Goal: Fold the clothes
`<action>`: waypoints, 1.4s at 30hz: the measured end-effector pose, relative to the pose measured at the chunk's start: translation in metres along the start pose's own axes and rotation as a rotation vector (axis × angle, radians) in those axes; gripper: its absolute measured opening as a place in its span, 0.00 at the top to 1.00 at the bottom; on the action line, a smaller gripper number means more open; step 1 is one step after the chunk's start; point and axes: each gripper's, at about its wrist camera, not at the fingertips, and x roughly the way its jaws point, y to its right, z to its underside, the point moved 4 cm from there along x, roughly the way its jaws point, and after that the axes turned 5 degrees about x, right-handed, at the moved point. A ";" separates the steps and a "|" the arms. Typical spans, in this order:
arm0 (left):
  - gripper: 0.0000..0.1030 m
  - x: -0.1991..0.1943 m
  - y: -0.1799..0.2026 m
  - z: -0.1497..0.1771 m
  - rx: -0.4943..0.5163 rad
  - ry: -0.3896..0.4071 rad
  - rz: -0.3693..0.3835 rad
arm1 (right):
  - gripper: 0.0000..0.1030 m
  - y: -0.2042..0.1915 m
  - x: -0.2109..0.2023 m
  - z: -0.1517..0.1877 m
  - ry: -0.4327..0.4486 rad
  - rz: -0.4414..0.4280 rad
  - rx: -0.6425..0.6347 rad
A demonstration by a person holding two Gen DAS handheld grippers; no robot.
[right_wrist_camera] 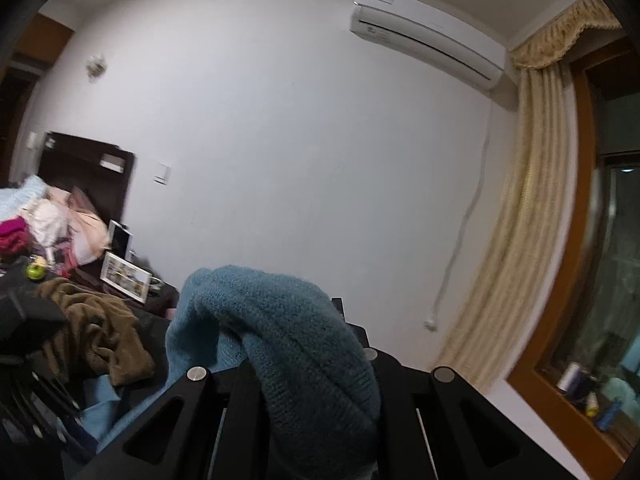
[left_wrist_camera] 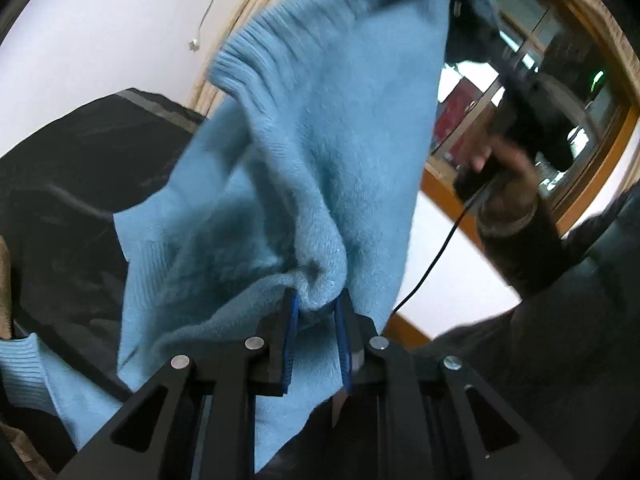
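The left gripper (left_wrist_camera: 316,312) has its fingers pinched on a bunched edge of the blue sweater (left_wrist_camera: 304,152), which rises ahead of them. The right gripper (right_wrist_camera: 296,360) is draped by the sweater; its grip is hidden. Judged step: lifting to spread; next, lay it flat.

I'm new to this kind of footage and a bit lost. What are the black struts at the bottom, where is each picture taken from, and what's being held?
No robot here: a person holds a pair of tongs in each hand, each with its own wide-angle camera looking along the fingers. The black struts are the tongs' frames. In the left view, the left tongs pinch a light blue sweater, held up in the air. In the right view, the right tongs carry the same sweater, bunched over them. A brown garment lies on the dark surface behind.
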 end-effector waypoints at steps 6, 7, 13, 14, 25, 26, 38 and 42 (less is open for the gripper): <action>0.80 0.037 -0.025 -0.002 -0.209 0.092 -0.086 | 0.94 0.018 0.005 0.007 0.030 -0.160 -0.025; 0.80 0.041 -0.024 -0.004 -0.221 0.098 -0.095 | 0.94 0.023 0.007 0.010 0.022 -0.178 -0.023; 0.83 0.051 -0.006 -0.021 -0.255 0.124 -0.285 | 0.94 0.058 0.023 0.033 -0.037 -0.242 -0.027; 0.83 0.041 -0.003 -0.024 -0.267 0.156 -0.325 | 0.94 0.065 0.026 0.038 -0.050 -0.250 -0.018; 0.84 -0.151 0.056 -0.081 -0.420 0.692 -0.931 | 0.94 0.103 0.060 0.094 -0.217 -0.452 0.144; 0.84 -0.162 0.066 -0.086 -0.408 0.722 -0.972 | 0.93 0.100 0.062 0.099 -0.230 -0.481 0.147; 1.00 -0.179 0.106 -0.106 -0.255 0.692 -1.069 | 0.90 0.059 0.080 0.174 -0.430 -0.592 0.125; 0.86 -0.146 0.071 -0.095 -0.295 0.518 -1.003 | 0.90 0.056 0.073 0.181 -0.426 -0.546 0.070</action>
